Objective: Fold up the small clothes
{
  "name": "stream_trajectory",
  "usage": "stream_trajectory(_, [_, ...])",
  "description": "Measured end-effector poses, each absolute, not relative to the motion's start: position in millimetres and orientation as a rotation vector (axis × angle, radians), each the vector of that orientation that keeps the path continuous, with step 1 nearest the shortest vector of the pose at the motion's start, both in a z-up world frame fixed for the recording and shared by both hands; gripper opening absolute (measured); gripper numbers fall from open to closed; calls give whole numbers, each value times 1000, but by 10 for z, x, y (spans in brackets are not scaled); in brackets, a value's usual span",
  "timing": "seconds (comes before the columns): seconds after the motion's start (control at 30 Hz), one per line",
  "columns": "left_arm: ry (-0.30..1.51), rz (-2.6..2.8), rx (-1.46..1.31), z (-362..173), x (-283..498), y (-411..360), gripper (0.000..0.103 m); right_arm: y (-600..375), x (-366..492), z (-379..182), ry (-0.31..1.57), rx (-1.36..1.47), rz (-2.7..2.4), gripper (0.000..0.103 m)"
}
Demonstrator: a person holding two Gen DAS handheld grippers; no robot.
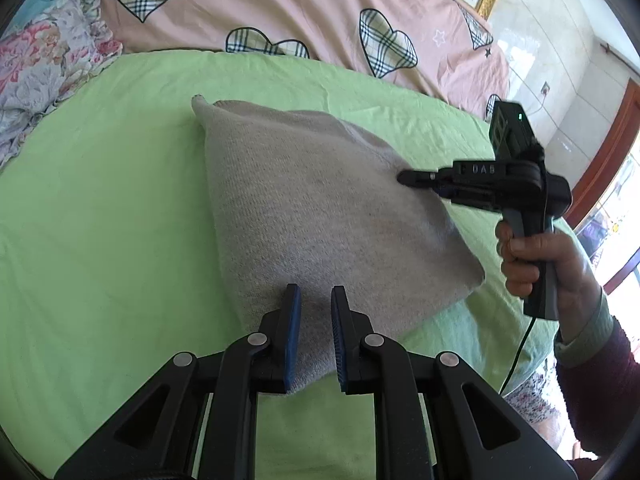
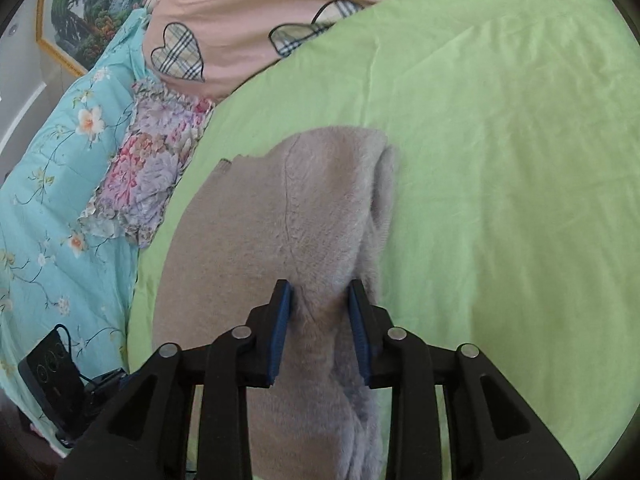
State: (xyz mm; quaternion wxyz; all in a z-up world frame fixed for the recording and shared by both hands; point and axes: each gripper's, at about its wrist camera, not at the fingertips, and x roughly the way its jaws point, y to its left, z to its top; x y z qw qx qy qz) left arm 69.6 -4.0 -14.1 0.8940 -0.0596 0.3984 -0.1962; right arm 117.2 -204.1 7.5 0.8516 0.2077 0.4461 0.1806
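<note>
A grey knitted garment [image 1: 320, 208] lies folded into a rough square on the green sheet [image 1: 100, 220]. My left gripper [image 1: 316, 292] is open, its blue-padded fingers resting over the garment's near edge. My right gripper [image 2: 320, 292] is open with the grey fabric [image 2: 304, 220] between and under its fingers. In the left wrist view the right gripper [image 1: 404, 178] reaches in from the right, its tip on the garment's right side, held by a hand [image 1: 536, 260].
A pink quilt with plaid hearts [image 1: 280, 4] lies behind the green sheet. A floral cloth [image 2: 148, 176] and a light blue floral quilt [image 2: 48, 200] lie at the side. A black device with cables [image 2: 52, 376] sits on the blue quilt.
</note>
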Motion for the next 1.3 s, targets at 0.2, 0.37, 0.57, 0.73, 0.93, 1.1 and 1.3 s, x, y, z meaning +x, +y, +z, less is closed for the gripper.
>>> stream_trajectory(0.2, [885,-412,-48,-333,778,-148,15,-2035,1166,257,865,338,346,11])
stream_trajectory(0.37, [901,-421,-118,-513,837,-72,15,-2029,1224,-116,906,304,299,11])
stream_trajectory(0.57, [890,-400,-125,-521,801,-93,14,-2072,954,136,854,338,228,20])
stream_trajectory(0.73, [884,-391,-142,-524,767,-83,14,-1835,390,253,838,314,325,20])
stream_trajectory(0.93, [882,-390,-143,-525,725,-88,14,-1749,191,-167,937,150,214,20])
stream_trajectory(1.1, [871,-363,-103,-520,715,-143,14,-1785,178,-187,903,160,205,17])
stream_trajectory(1.3, [867,-345,-88,-494,604,-147,14,-1809,86,-136,900,196,193,19])
